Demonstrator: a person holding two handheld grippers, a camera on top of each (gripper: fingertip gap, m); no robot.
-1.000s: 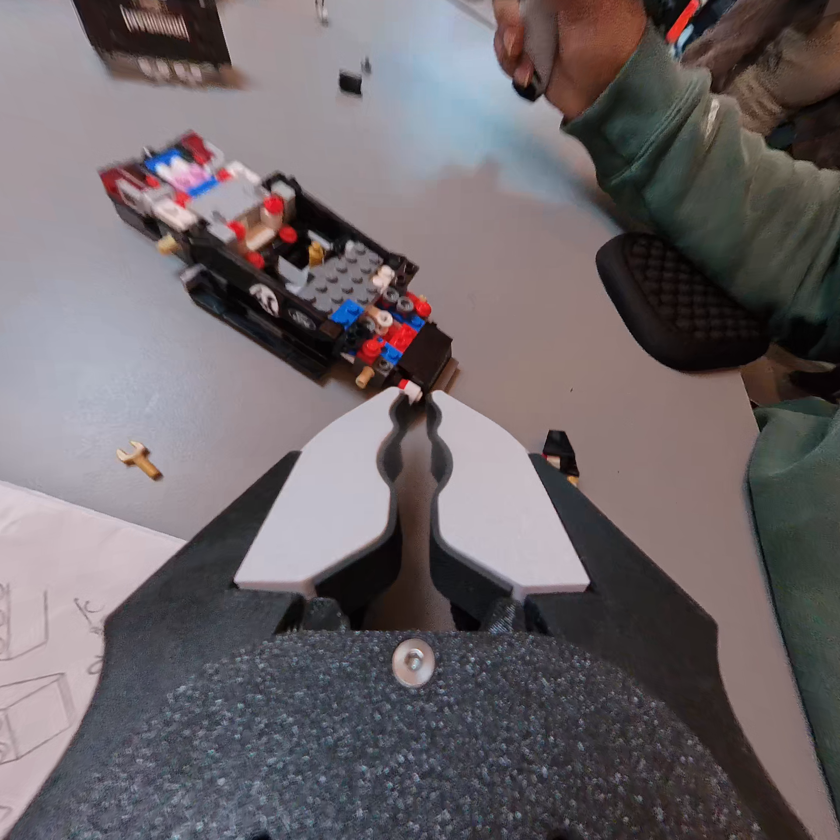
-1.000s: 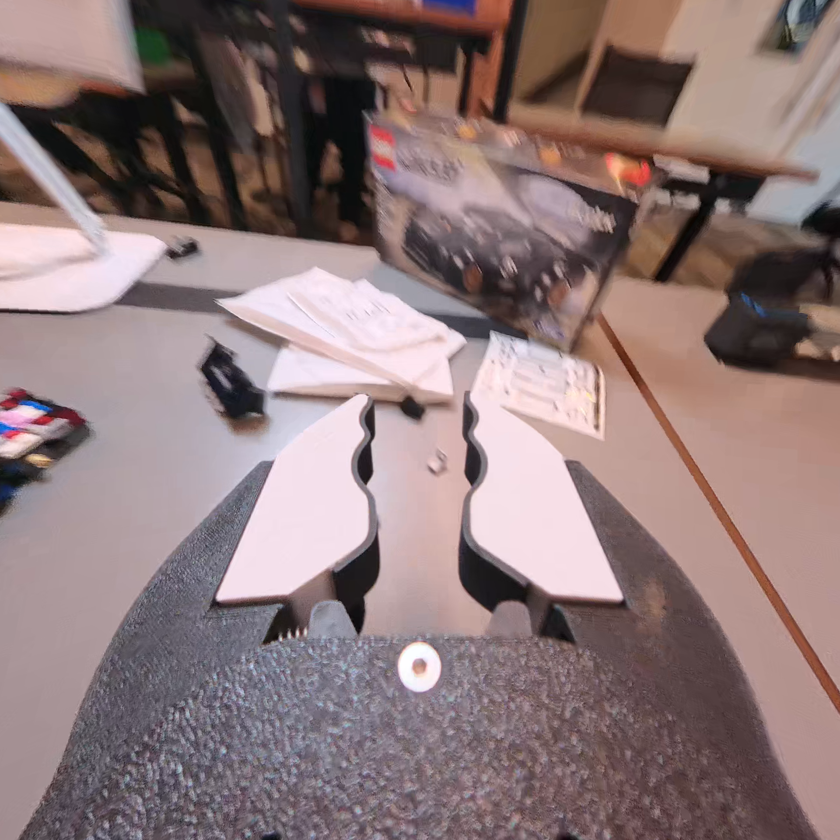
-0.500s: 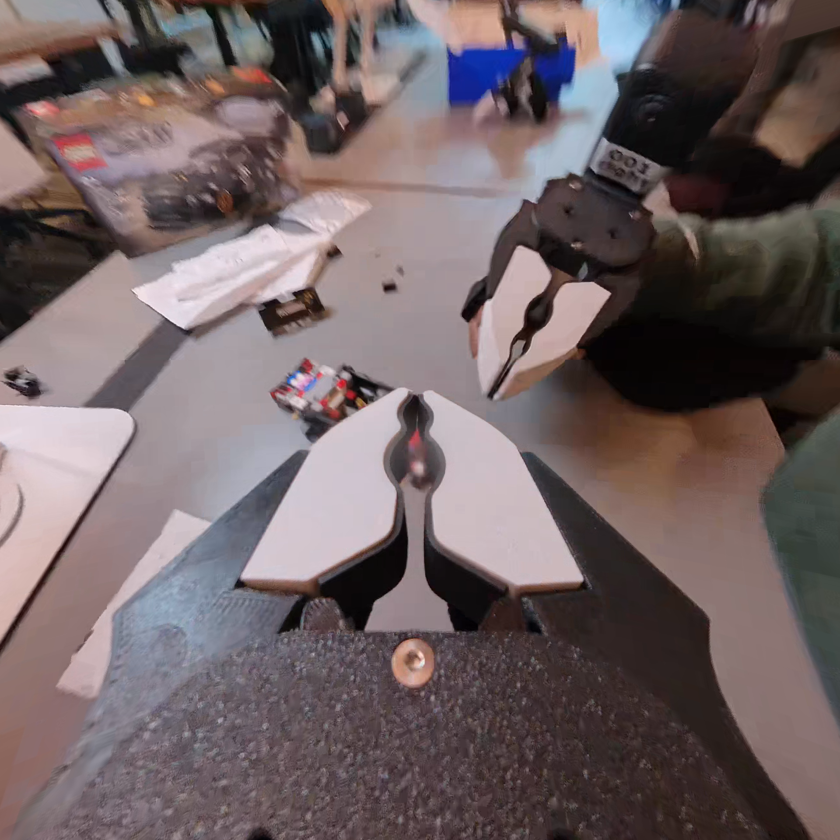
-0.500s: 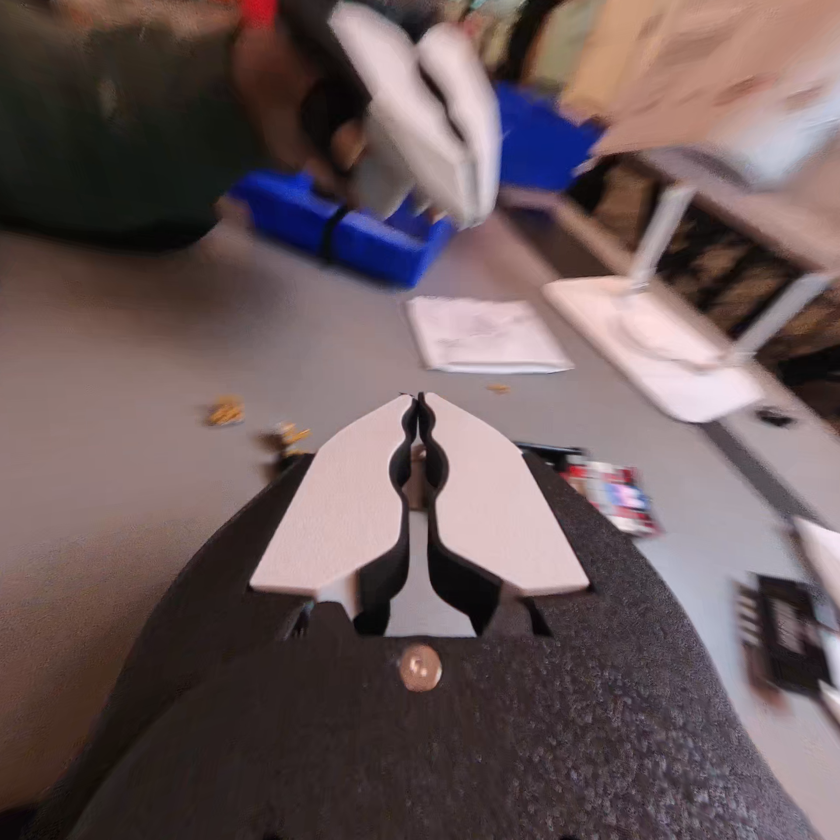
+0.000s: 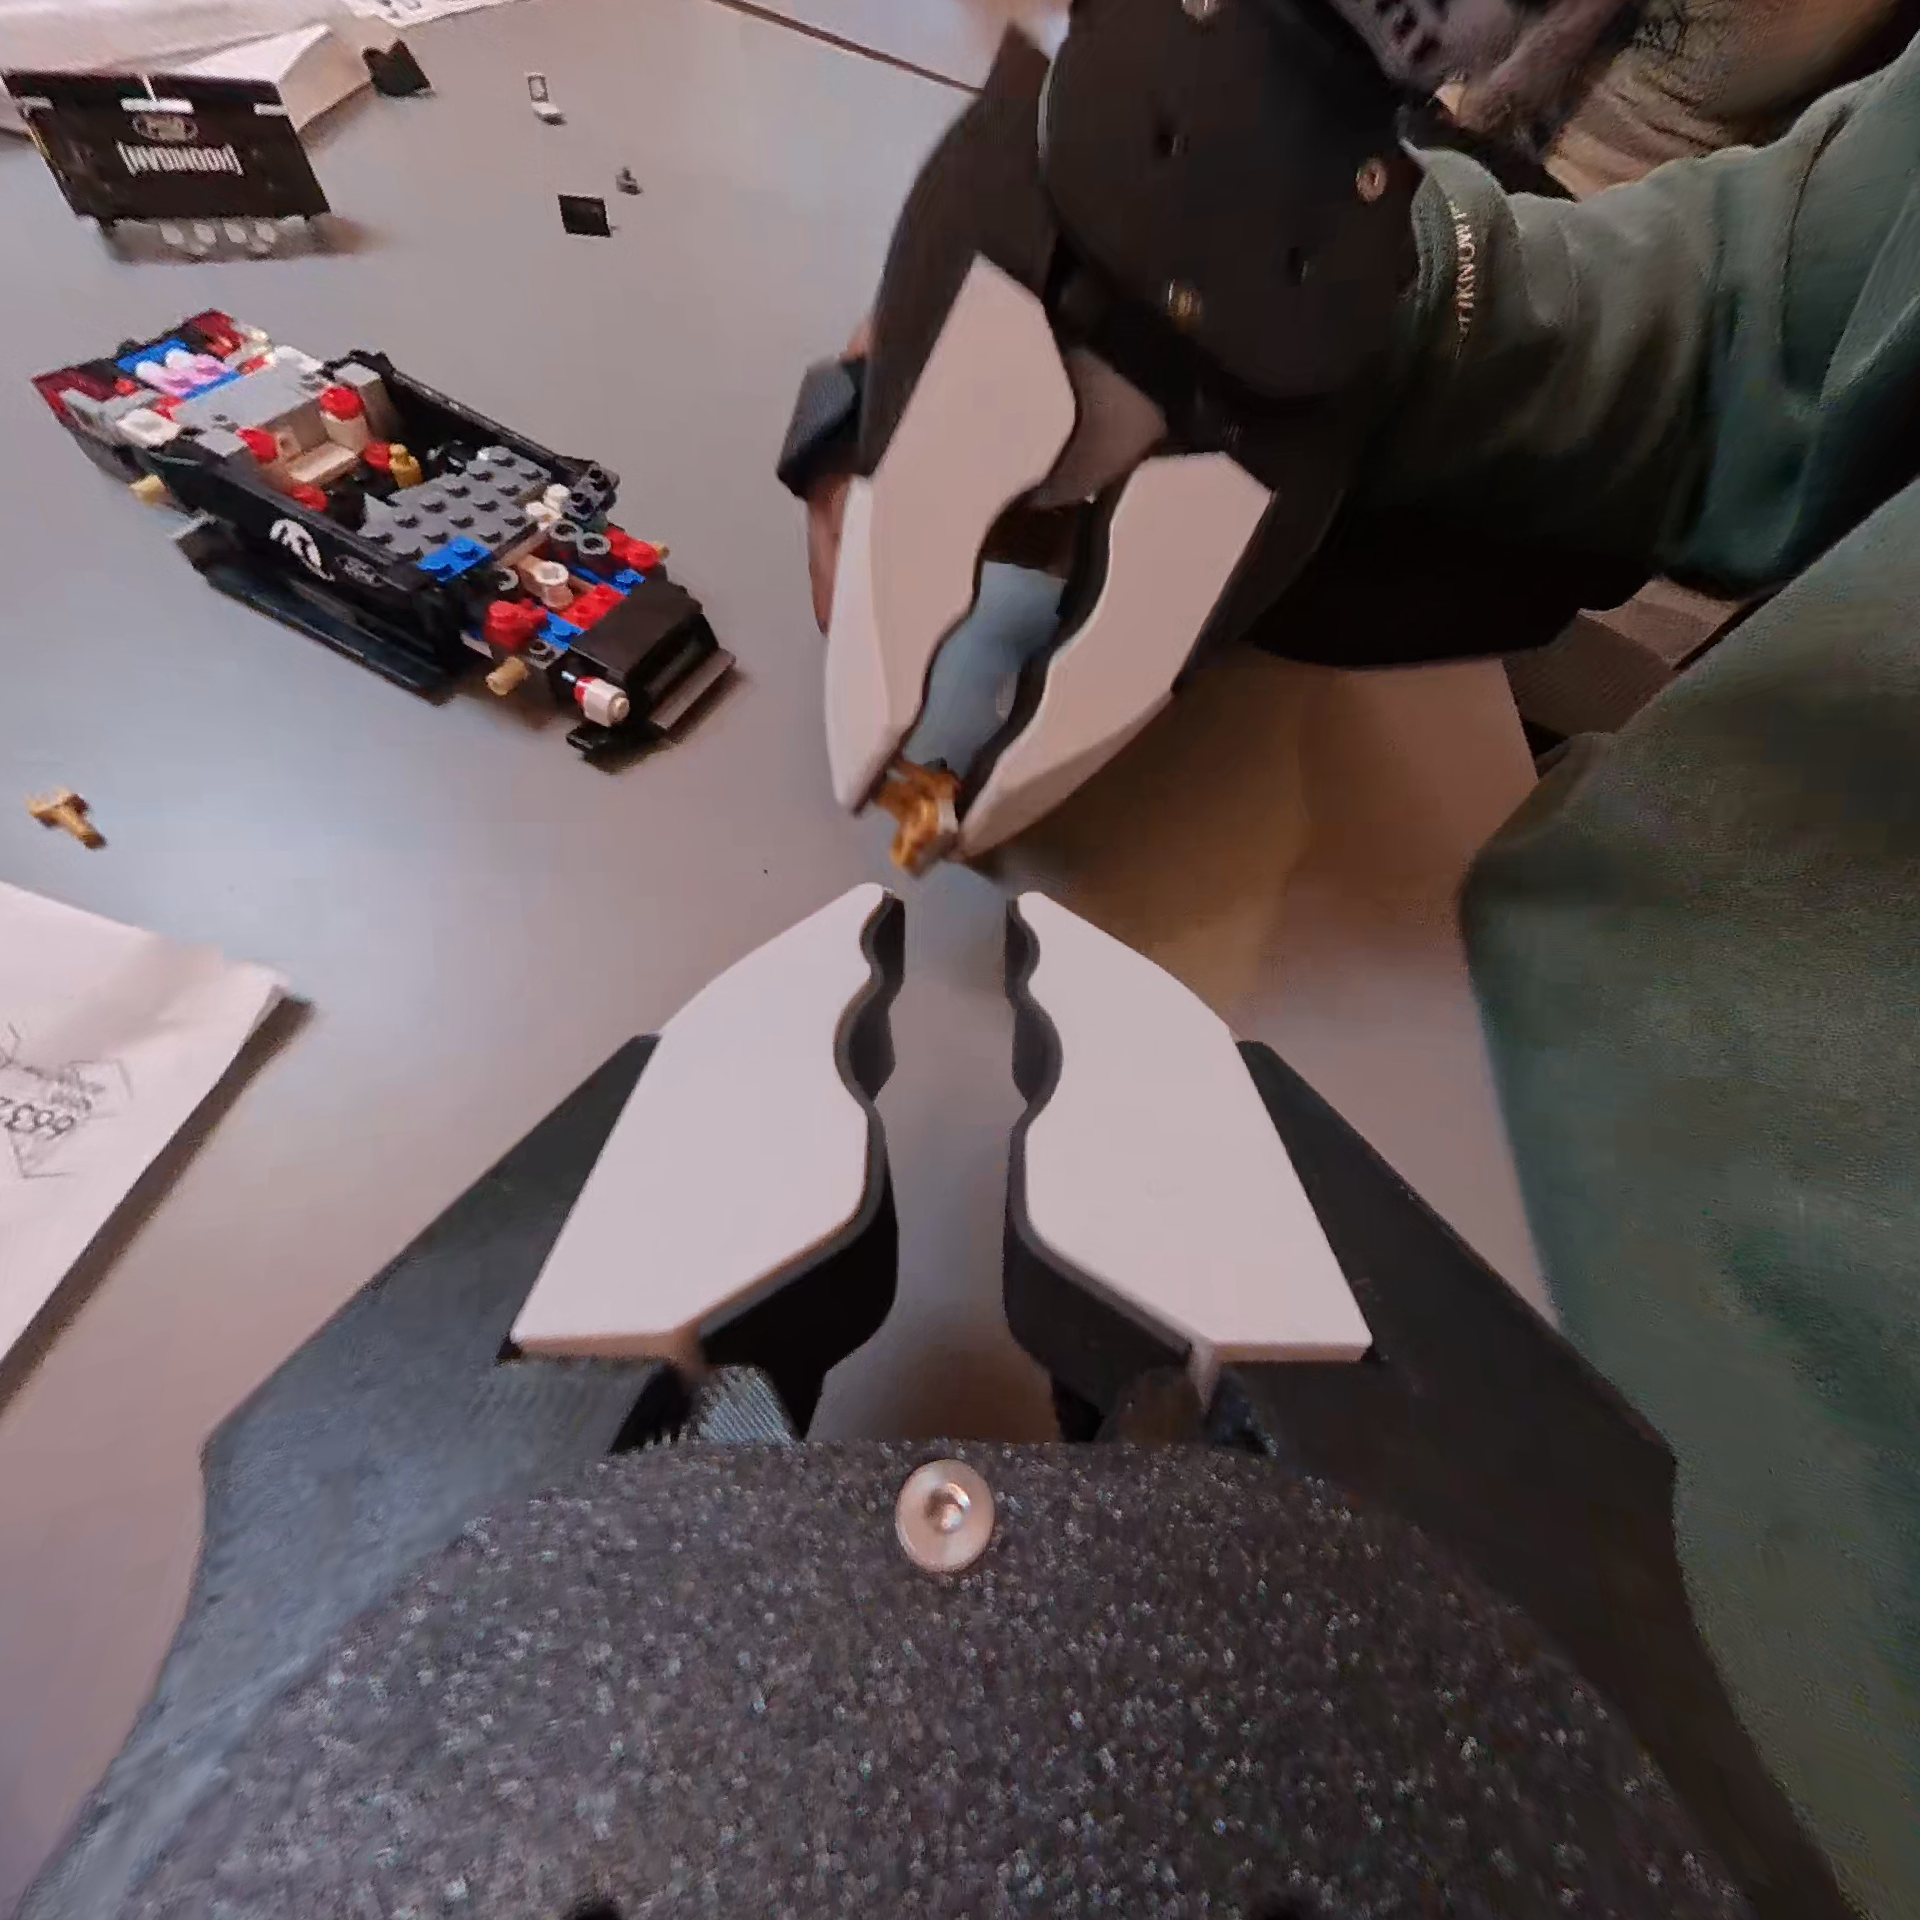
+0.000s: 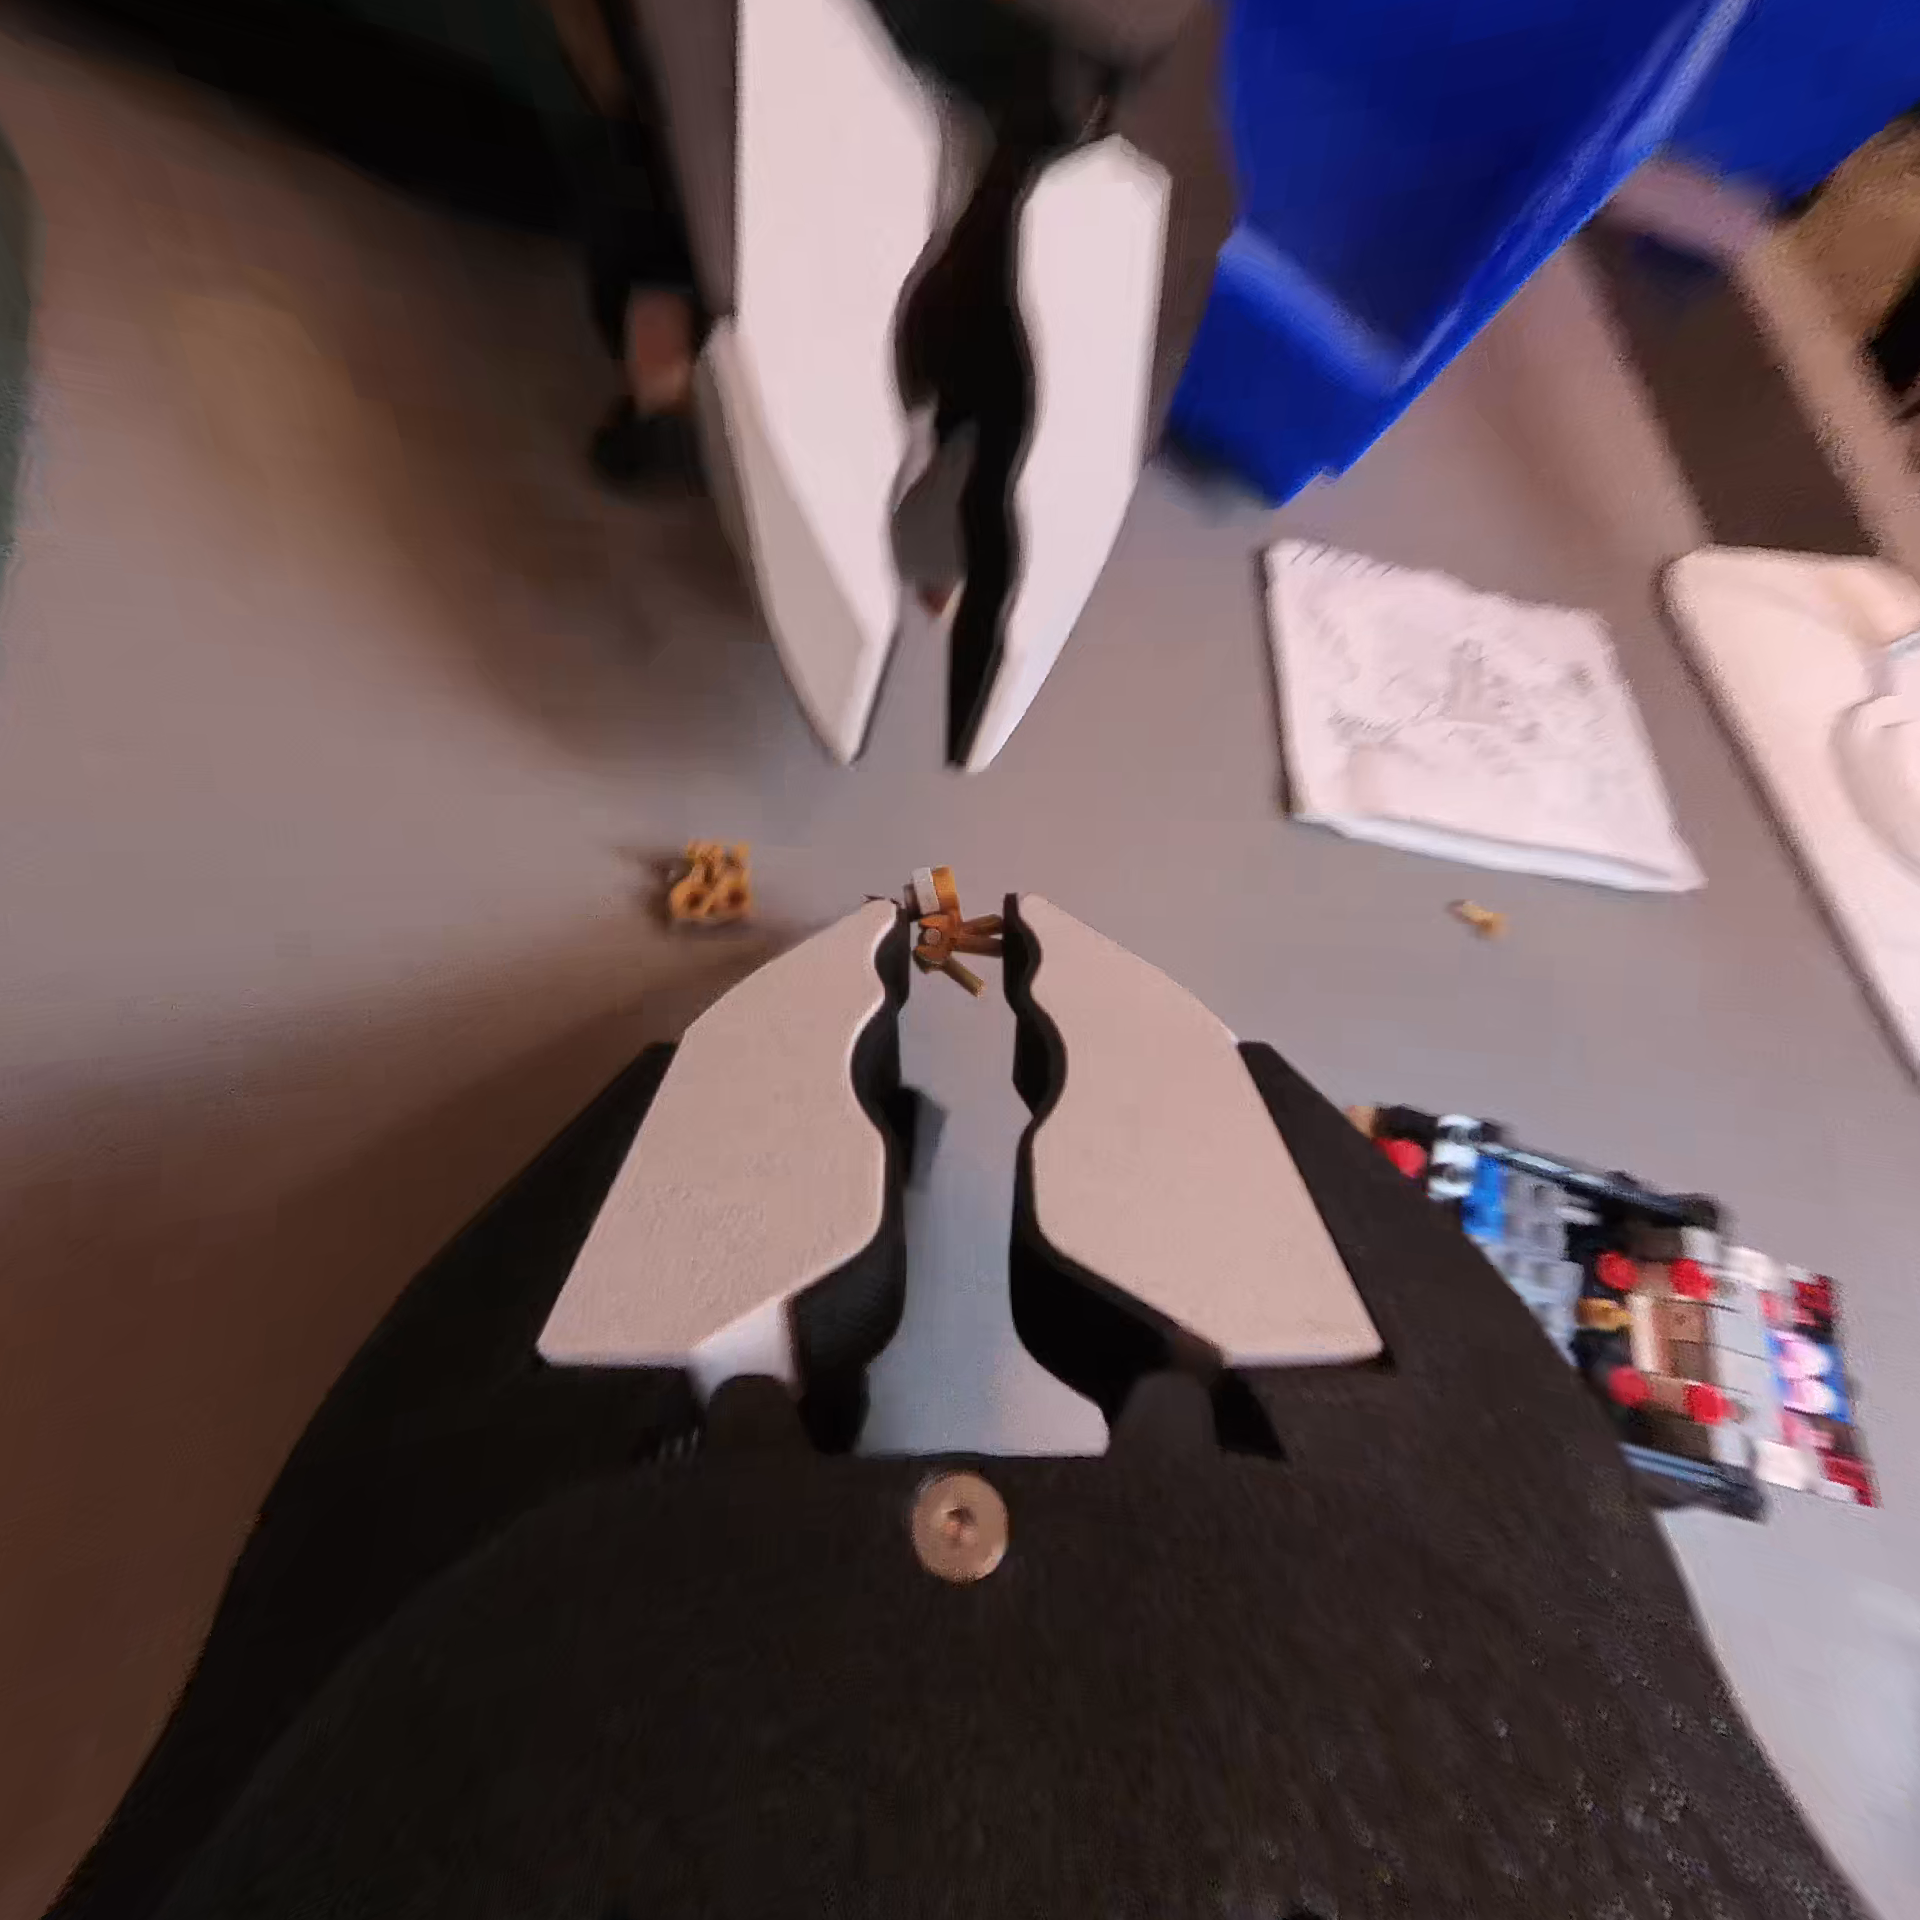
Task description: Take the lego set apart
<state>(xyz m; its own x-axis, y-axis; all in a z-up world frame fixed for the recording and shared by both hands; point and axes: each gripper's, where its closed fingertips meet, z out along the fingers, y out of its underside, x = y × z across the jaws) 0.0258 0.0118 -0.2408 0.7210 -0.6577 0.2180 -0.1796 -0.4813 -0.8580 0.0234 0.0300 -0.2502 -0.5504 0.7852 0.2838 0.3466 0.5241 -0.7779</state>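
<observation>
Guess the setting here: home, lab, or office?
Likely a lab or workshop: a grey worktable holding a part-dismantled lego car, instruction sheets, and a blue bin behind.

A grey table (image 5: 436, 914) is carrying the half-stripped lego car (image 5: 384, 520) and a black plate (image 5: 177, 156). Paper sheets (image 6: 1455, 717) (printed ones) and a loose gold piece (image 5: 64, 816) are lying on it too.

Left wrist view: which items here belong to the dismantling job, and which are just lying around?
Job:
lego car
gold piece at the tips of the right gripper
left gripper, open
loose gold part

Lying about:
paper sheet
black card
</observation>
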